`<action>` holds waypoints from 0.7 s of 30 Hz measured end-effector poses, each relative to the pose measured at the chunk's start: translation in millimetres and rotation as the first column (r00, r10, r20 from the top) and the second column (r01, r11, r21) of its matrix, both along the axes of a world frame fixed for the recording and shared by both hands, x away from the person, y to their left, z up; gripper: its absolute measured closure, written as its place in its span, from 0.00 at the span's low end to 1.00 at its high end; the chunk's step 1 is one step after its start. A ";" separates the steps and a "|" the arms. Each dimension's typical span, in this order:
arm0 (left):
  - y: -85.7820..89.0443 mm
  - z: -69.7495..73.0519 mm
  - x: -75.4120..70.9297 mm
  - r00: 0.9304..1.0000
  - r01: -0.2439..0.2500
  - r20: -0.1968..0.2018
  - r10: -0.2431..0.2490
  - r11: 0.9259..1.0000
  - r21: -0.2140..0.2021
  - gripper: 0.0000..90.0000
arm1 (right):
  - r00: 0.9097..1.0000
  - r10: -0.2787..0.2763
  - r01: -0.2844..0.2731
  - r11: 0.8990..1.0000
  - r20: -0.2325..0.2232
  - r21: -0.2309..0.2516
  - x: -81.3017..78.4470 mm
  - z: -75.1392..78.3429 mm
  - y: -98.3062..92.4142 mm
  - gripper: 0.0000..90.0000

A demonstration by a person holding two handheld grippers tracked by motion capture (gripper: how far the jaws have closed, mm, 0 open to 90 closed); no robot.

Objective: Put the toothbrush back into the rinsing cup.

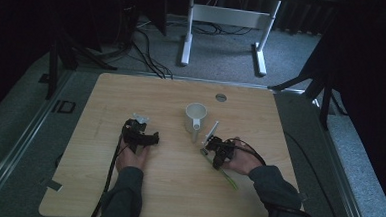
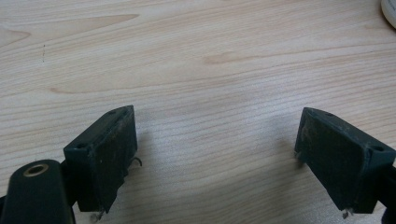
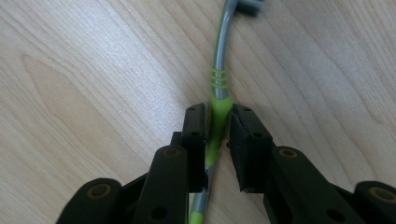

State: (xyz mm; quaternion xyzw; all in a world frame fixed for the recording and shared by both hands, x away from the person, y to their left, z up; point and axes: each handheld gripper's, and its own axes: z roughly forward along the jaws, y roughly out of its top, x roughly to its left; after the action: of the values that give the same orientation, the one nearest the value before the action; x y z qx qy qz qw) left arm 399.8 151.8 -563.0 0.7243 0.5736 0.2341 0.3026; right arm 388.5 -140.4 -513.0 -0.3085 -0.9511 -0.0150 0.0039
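A green and grey toothbrush (image 3: pixel 218 70) lies along the wooden table (image 1: pixel 132 90), its head pointing away from my right gripper (image 3: pixel 217 112). That gripper is shut on the green part of the handle. From above, the right gripper (image 1: pixel 211 148) sits just right of centre, and the handle's green end (image 1: pixel 229 180) sticks out behind it. A white mug (image 1: pixel 195 116) stands upright just beyond it. My left gripper (image 1: pixel 139 131) rests left of the mug. Its jaws (image 2: pixel 217 116) stand wide apart over bare wood, holding nothing. The mug's rim (image 2: pixel 390 9) peeks in at the top right corner.
A round grey grommet (image 1: pixel 221 97) sits in the tabletop near its far edge. Beyond the table are a white desk frame (image 1: pixel 226 15), floor cables (image 1: pixel 148 56) and dark stands on grey carpet. A cable trails from each gripper toward the near edge.
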 end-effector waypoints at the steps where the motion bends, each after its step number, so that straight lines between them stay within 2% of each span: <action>1: 0.0 0.0 0.0 1.000 0.000 0.000 0.000 1.000 0.000 0.15 | 1.000 -0.001 0.001 1.000 -0.001 -0.003 0.2 -0.5 0.1 0.85; 16: 0.0 0.0 0.1 1.000 -0.001 0.000 0.001 1.000 0.000 0.15 | 1.000 0.015 -0.014 0.999 0.011 -0.043 0.6 -4.0 3.4 0.89; 21: 0.0 0.0 0.1 1.000 -0.001 0.000 0.001 1.000 0.000 0.15 | 1.000 0.024 -0.024 0.999 0.007 -0.027 0.3 -3.0 2.5 0.90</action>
State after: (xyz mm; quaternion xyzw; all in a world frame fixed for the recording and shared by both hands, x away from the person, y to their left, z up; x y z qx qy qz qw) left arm 399.9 151.7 -563.0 0.7239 0.5740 0.2343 0.3027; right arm 388.7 -137.9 -516.0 -0.2971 -0.9548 -0.0035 -0.0035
